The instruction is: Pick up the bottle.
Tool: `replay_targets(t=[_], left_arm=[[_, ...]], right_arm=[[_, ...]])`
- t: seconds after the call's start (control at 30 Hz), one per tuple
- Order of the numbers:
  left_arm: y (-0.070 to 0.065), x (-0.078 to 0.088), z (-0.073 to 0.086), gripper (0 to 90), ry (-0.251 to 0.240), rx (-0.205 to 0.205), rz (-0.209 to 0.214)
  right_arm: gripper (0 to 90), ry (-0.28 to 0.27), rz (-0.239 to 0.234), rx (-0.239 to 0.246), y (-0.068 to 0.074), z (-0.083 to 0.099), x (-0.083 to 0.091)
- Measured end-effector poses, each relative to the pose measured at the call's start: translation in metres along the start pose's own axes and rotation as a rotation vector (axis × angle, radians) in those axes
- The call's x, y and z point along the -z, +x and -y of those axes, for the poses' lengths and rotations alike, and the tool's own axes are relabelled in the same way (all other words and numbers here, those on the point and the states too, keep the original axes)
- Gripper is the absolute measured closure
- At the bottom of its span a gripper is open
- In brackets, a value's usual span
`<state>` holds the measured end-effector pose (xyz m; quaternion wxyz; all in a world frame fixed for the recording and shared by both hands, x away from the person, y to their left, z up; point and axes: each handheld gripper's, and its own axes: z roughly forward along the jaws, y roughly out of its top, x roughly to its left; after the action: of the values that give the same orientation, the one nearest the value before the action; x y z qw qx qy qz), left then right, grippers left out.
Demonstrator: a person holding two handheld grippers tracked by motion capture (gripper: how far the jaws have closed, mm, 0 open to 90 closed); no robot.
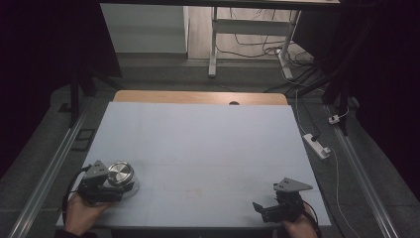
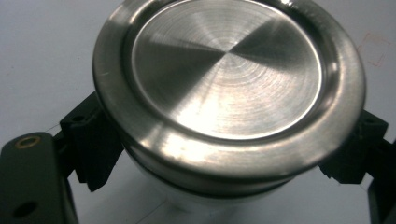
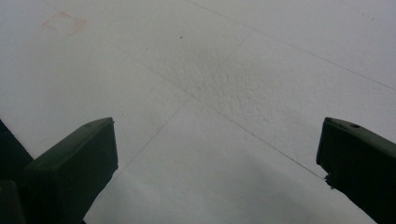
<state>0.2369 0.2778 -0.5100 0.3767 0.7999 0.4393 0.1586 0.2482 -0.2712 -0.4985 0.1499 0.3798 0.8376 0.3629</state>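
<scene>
Left hand-held gripper (image 1: 116, 191): near-left corner of the bench (image 1: 198, 144), held by the left hand (image 1: 81, 210); jaws closed in on a round steel-lidded jar (image 1: 121, 173), one black jaw on each side of its body just under the lid rim; in the left gripper view the jar (image 2: 224, 88) sits between the jaws, both pressing its sides; brushed metal lid on top, pale body below, a dark seam under the lid; jar upright or nearly so; whether its base rests on the bench, cannot tell.

Right hand-held gripper (image 1: 260, 208): near-right corner, held by the right hand (image 1: 299, 228), grey three-cornered plate on top; jaws spread wide, nothing between them; in the right gripper view the jaws stand far apart over bare pale surface, tips above it; contact with the bench cannot be told.

Edges and room: bench covered by a pale blue sheet, a strip of wood showing at the far edge; left hand-held gripper close to the left and near edges; right hand-held gripper close to the near edge and near the right edge; the two well apart; wide open surface between them and out to the far edge; faint seam lines and a faint reddish square mark (image 3: 63, 23) on the sheet; floor beyond the right edge carries a white power strip (image 1: 317, 145) and cables.
</scene>
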Motion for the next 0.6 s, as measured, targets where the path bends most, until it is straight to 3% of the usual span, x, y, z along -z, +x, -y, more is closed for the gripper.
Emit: replay_targets(t=[0.6], left_arm=[[-0.0035, -0.0004, -0.0032, 15.0, 0.029, -0.011, -0.027]], right_arm=[[0.0, 0.002, 0.001, 0.006, 0.0005, -0.0001, -0.0003]])
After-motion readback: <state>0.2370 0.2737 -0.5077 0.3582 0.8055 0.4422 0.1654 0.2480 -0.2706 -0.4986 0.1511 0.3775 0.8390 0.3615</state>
